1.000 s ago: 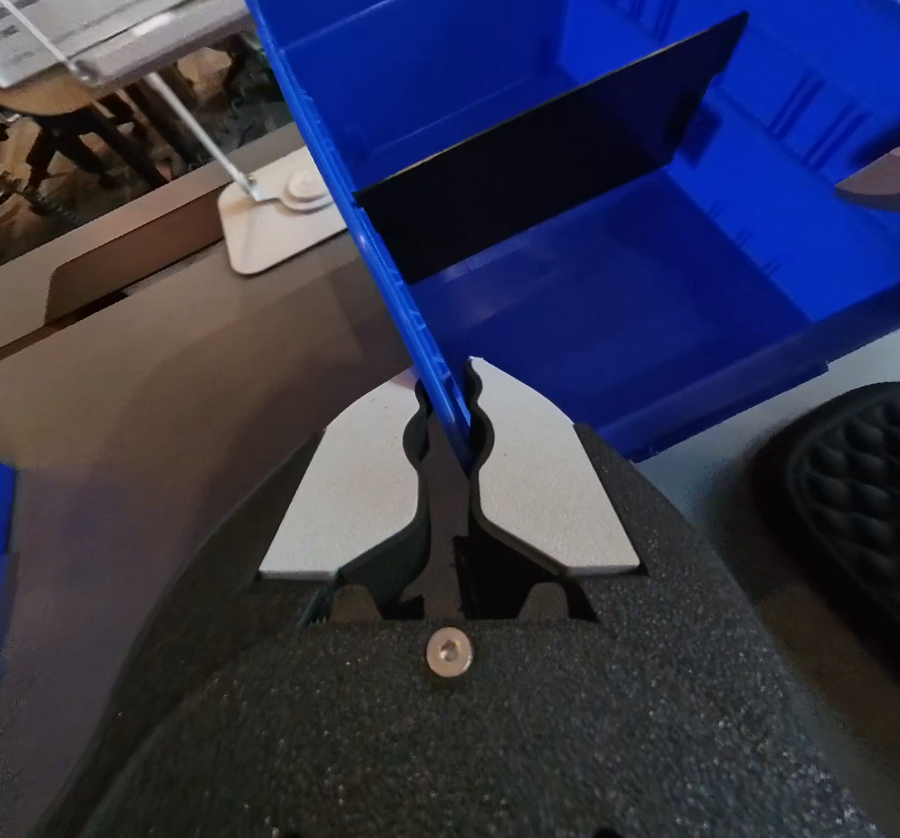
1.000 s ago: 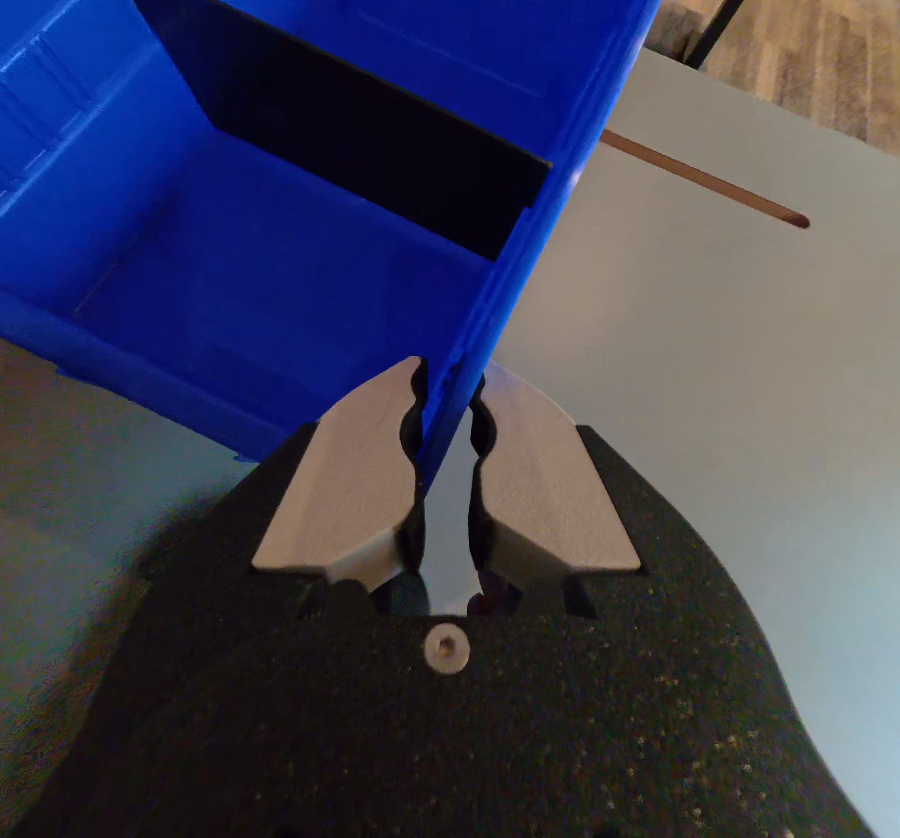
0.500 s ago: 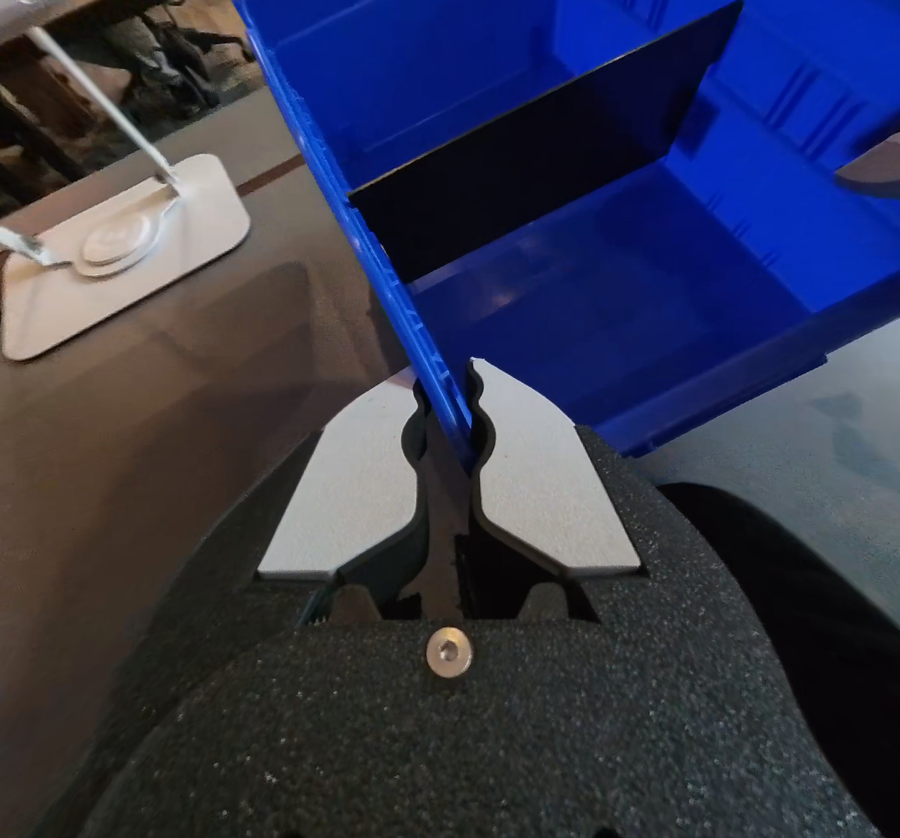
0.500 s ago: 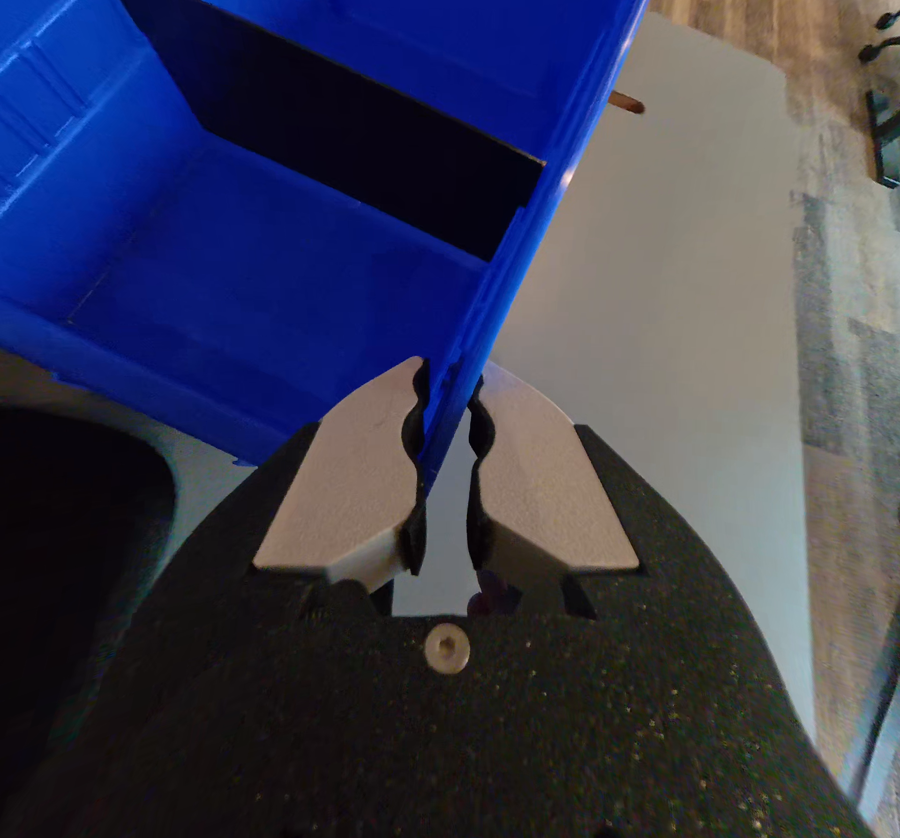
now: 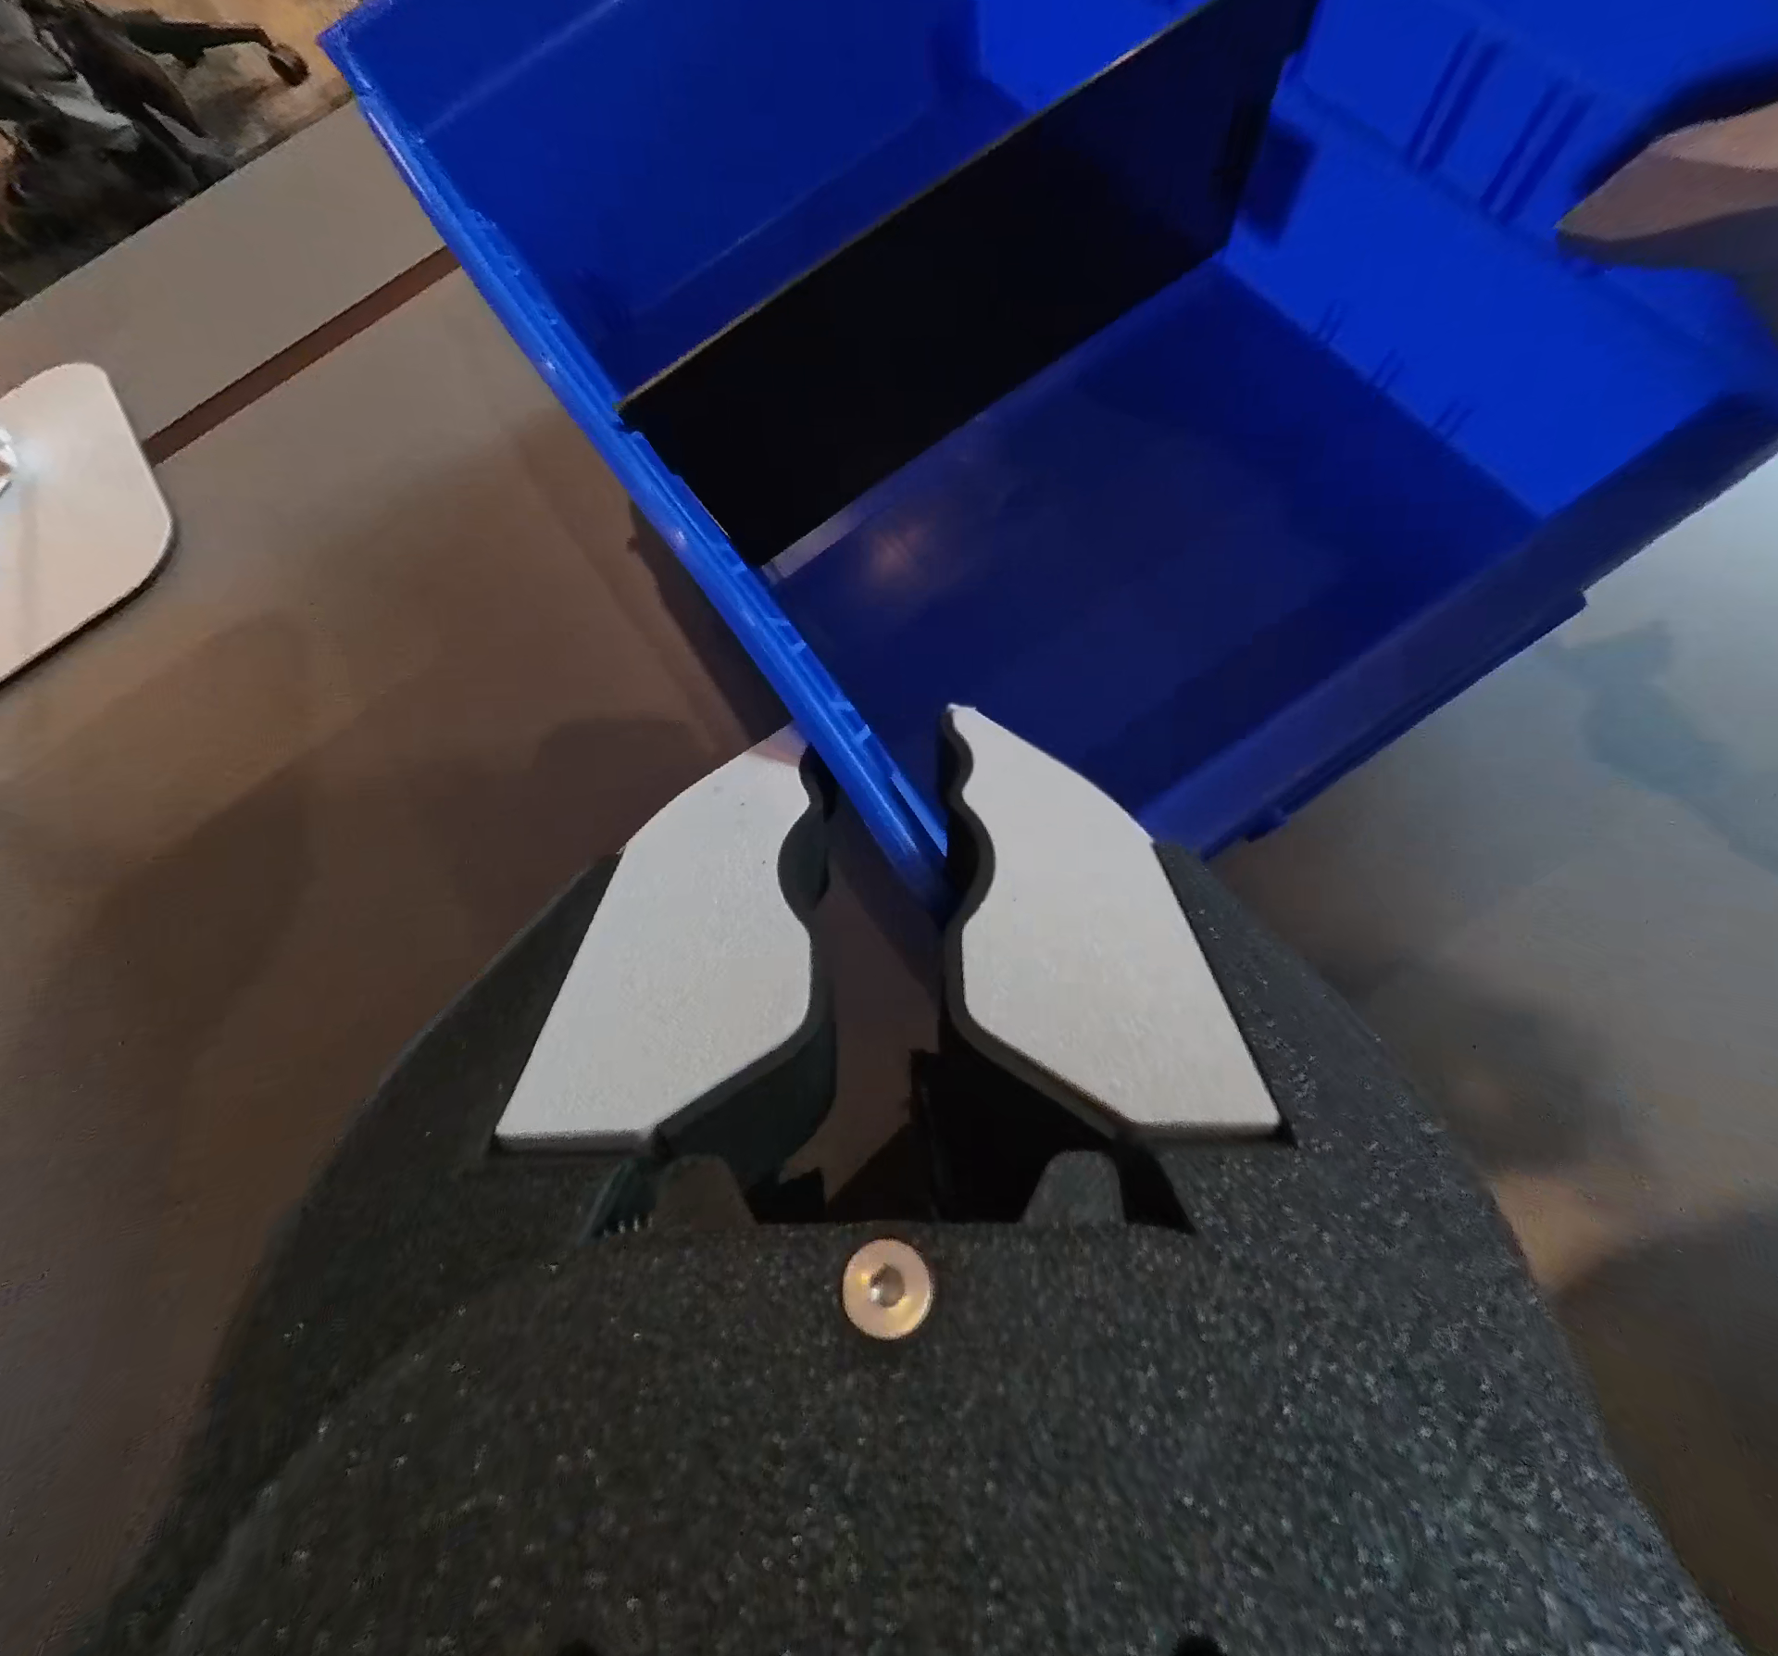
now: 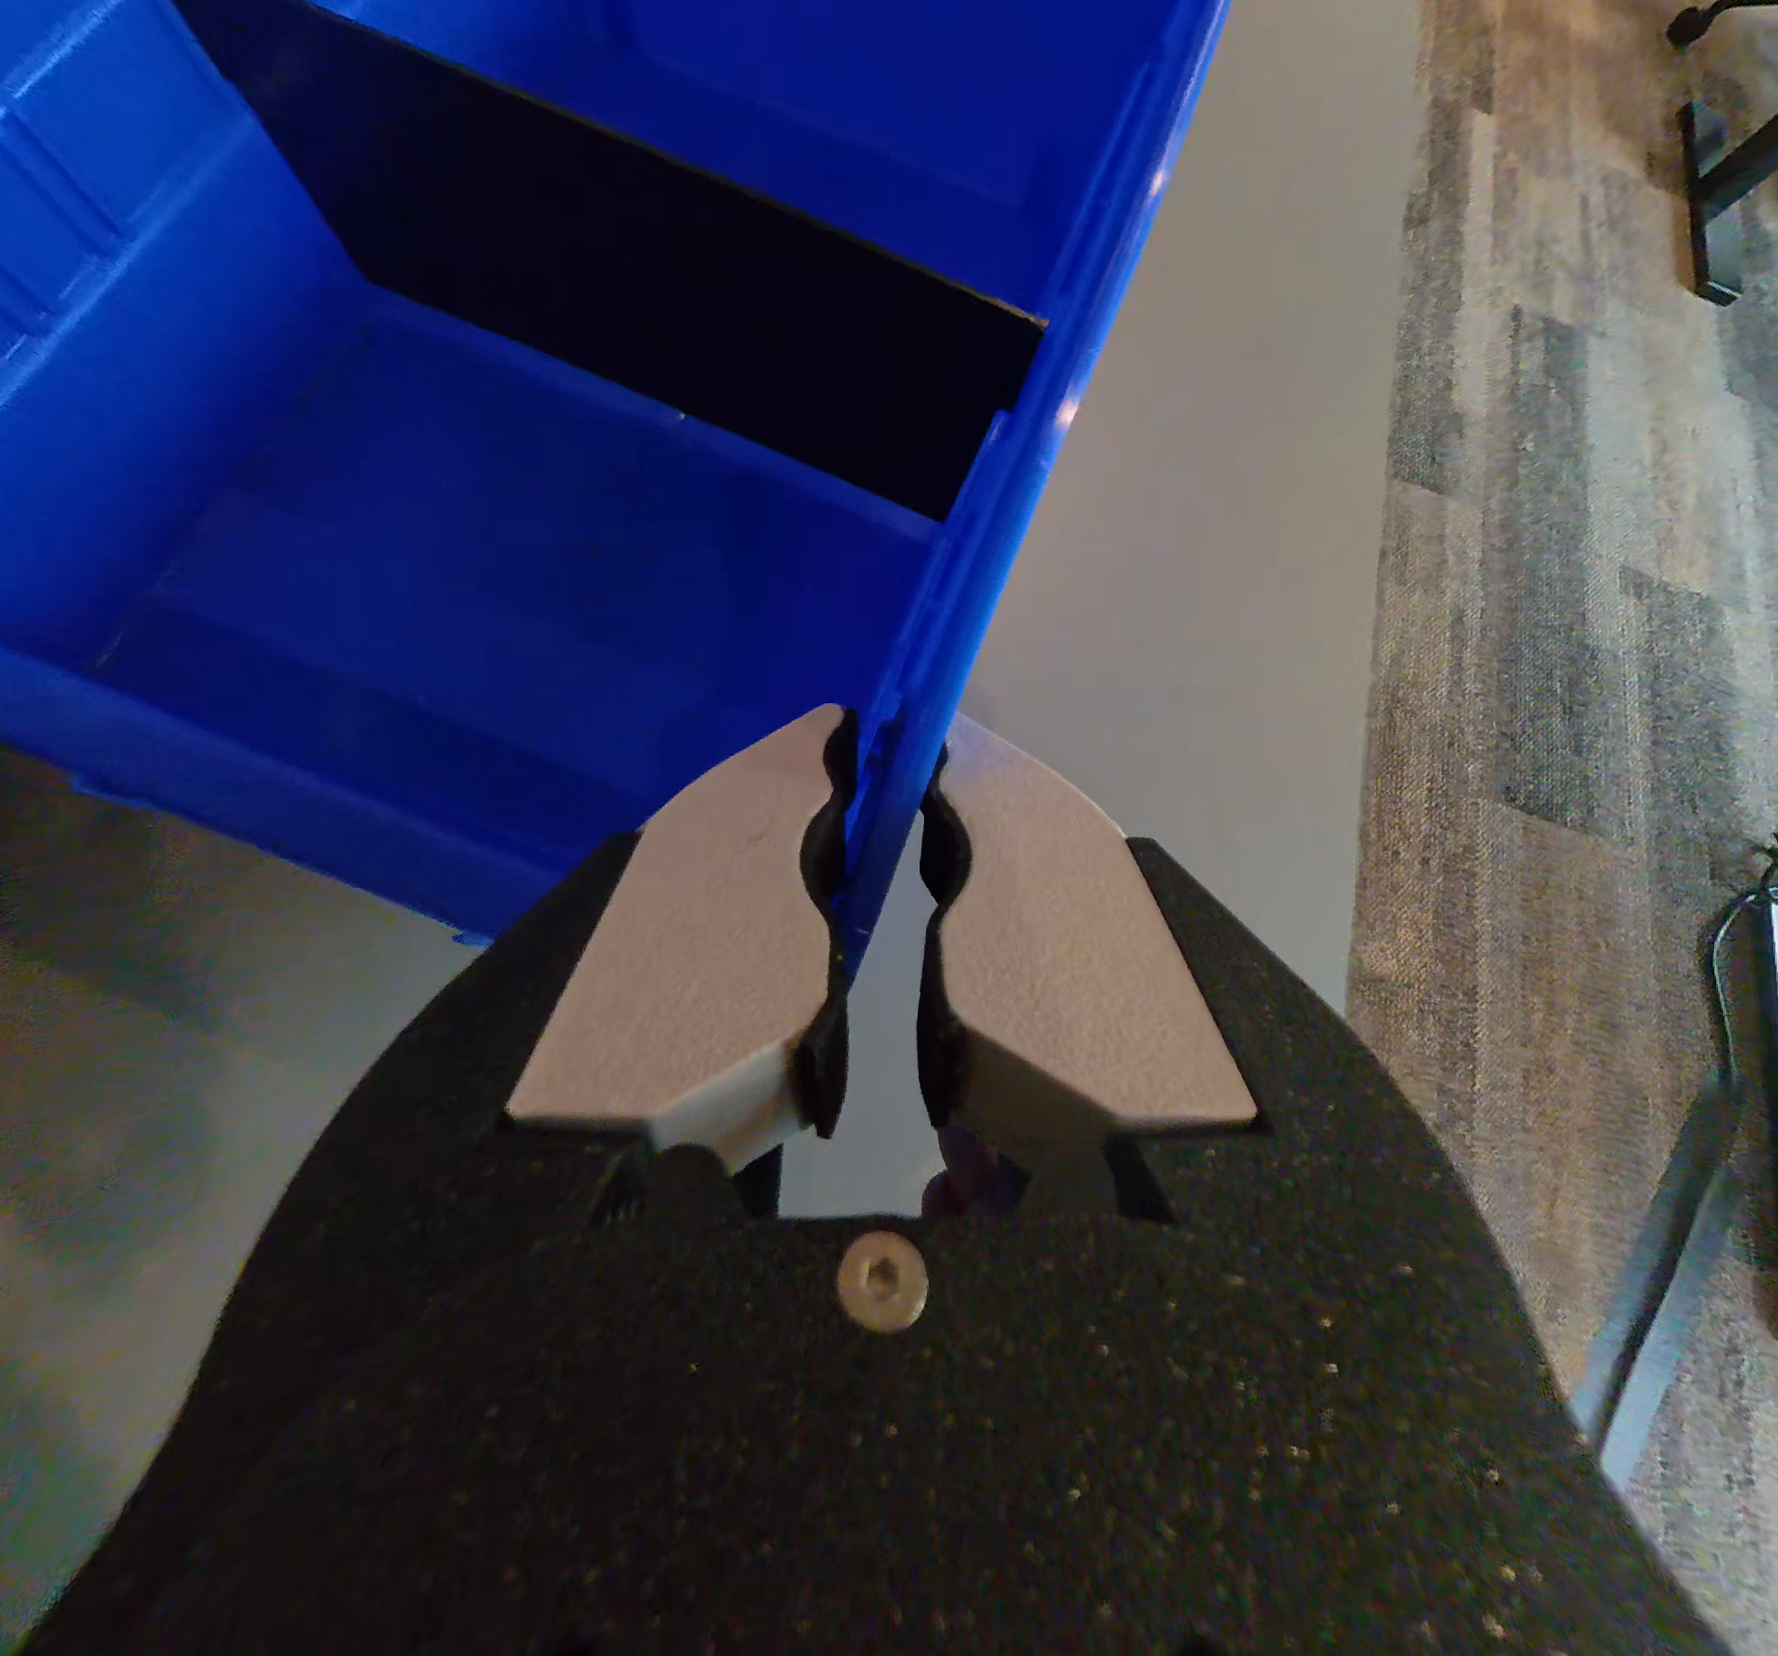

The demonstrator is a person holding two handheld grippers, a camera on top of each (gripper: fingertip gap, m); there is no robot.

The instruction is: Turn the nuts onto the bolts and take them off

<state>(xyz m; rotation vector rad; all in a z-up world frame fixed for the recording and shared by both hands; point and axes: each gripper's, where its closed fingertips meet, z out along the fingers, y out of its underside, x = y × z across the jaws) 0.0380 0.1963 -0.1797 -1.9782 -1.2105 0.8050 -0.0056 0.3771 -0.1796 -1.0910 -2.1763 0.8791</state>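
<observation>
No nuts or bolts show in either view. A blue plastic bin [image 5: 673, 118] with a black divider [image 5: 962, 311] across its middle is empty and held above the table. My left gripper [image 5: 880, 744] is shut on the bin's left side wall. My right gripper [image 6: 890, 734] is shut on the right side wall of the bin [image 6: 866, 118], near its front corner; the divider [image 6: 625, 263] shows there too. One finger of the right gripper [image 5: 1684, 195] shows at the far right of the left wrist view.
The brown-grey table [image 5: 337, 696] lies below the bin. A white flat stand base [image 5: 67, 513] sits at its left. In the right wrist view the table's right edge [image 6: 1366, 551] borders grey carpet floor [image 6: 1559, 648], with black furniture legs [image 6: 1722, 195] farther off. About 20 centimeters separates my left fingertips from my right.
Both grippers have carried the bin sideways. The white stand base slid to the left edge of the left view, the black mat left it, and the table edge and floor came into the right view.
</observation>
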